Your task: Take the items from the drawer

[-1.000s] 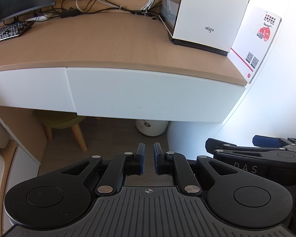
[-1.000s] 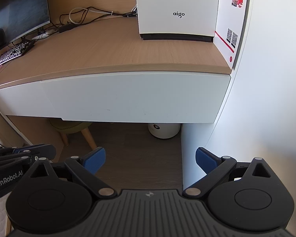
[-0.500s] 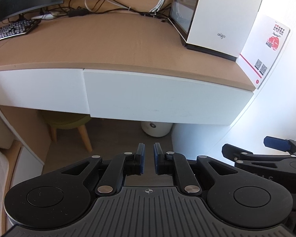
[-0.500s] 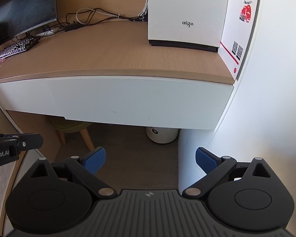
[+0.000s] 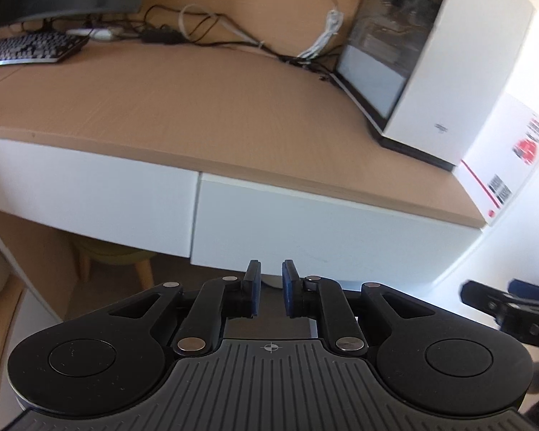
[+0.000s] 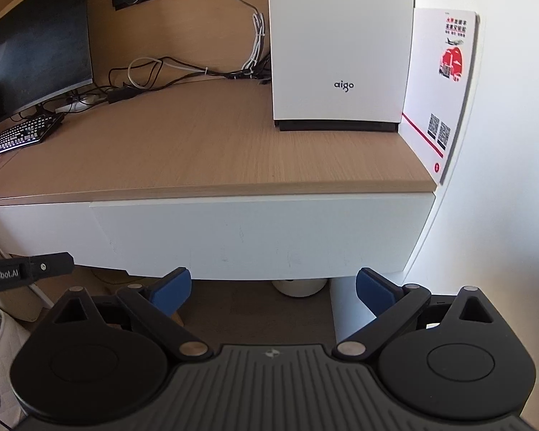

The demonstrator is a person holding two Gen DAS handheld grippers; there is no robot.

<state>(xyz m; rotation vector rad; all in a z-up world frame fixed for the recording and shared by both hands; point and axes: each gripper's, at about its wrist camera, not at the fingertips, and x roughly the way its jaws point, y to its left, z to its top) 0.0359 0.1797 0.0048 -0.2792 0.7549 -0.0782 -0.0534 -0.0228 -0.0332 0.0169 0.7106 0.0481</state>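
Both claws are hovering in front of the desk [image 6: 204, 151], below its front edge. Left claw [image 5: 271, 289] is sitting nearly together, a thin gap between the blue pads, nothing in it. Right claw [image 6: 273, 292] is standing wide apart, empty. The drawer [image 6: 262, 233] under the desk's right front corner is sitting fully closed, white front flush; neither claw is touching it. White PC case [image 6: 339, 46] is standing at the desk's right rear corner.

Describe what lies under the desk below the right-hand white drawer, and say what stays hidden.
Under the right-hand drawer a brown floor shows, with a white round container standing on it. Only its lower part is visible; the drawer front covers its top. The drawer is closed, so its contents cannot be seen.
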